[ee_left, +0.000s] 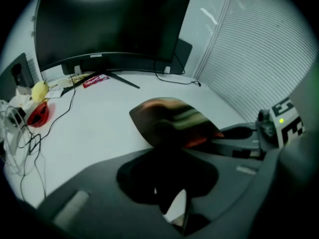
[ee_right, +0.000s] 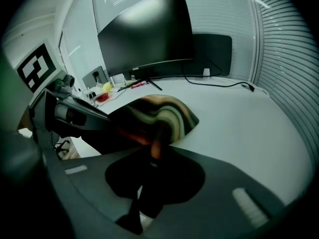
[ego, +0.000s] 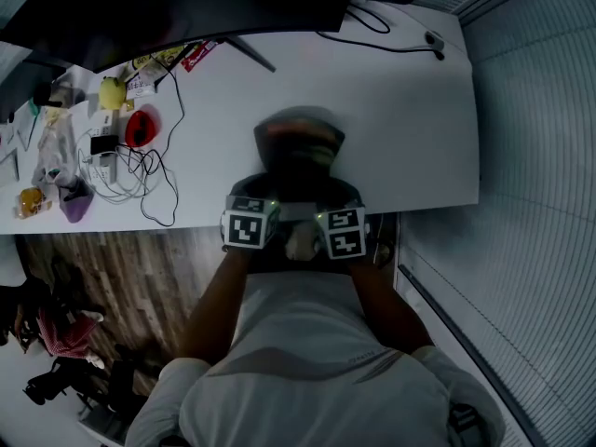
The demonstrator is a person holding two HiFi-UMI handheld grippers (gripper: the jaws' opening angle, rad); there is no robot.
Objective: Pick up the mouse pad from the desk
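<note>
Already the mouse pad, at the centre of the head view, is bent up from the white desk along its near edge. The left gripper and the right gripper are clenched on that edge, side by side. Lifting it fully clear seems left; whether its far edge touches the desk I cannot tell.

The mouse pad, dark with swirling green, cream and orange bands, curves upward over the white counter, its near edge pinched in both my jaws.
</note>
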